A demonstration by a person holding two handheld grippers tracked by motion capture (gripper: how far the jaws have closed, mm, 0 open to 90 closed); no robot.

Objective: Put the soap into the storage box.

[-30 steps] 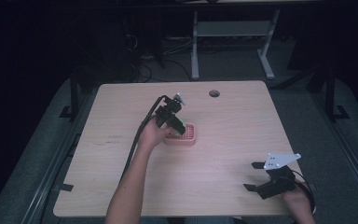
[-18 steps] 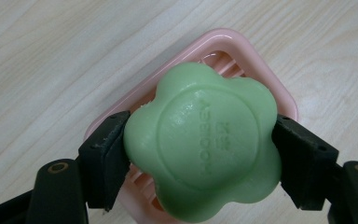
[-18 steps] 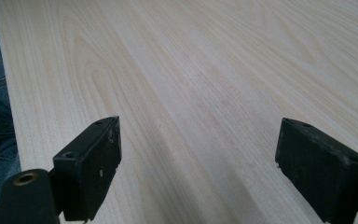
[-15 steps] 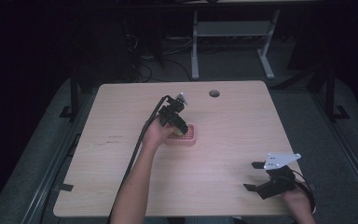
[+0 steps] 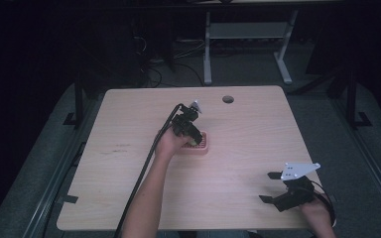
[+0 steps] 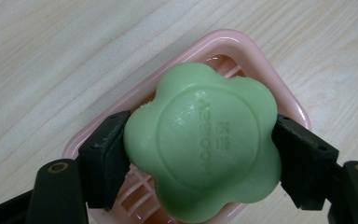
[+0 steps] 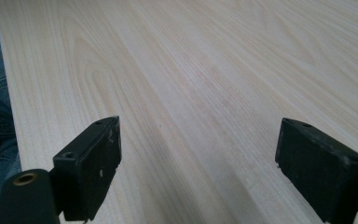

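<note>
Left hand-held gripper [image 5: 194,140], seen from above, sits at the pink soap dish [image 5: 202,147] near the middle of the table [image 5: 129,163], while the right hand-held gripper [image 5: 270,187] rests well apart from the dish at the table's near right corner. Its own view shows both jaws clamped on a green flower-shaped soap [image 6: 204,140] directly over the dish [image 6: 121,116]. Right hand-held gripper [image 7: 198,165], in its own view, stands wide open over bare table [image 7: 191,70], gripping nothing.

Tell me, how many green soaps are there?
1. The flower-shaped green soap is clamped in the left tongs, just above the pink soap dish near the table's middle. Others aren't visible.
</note>
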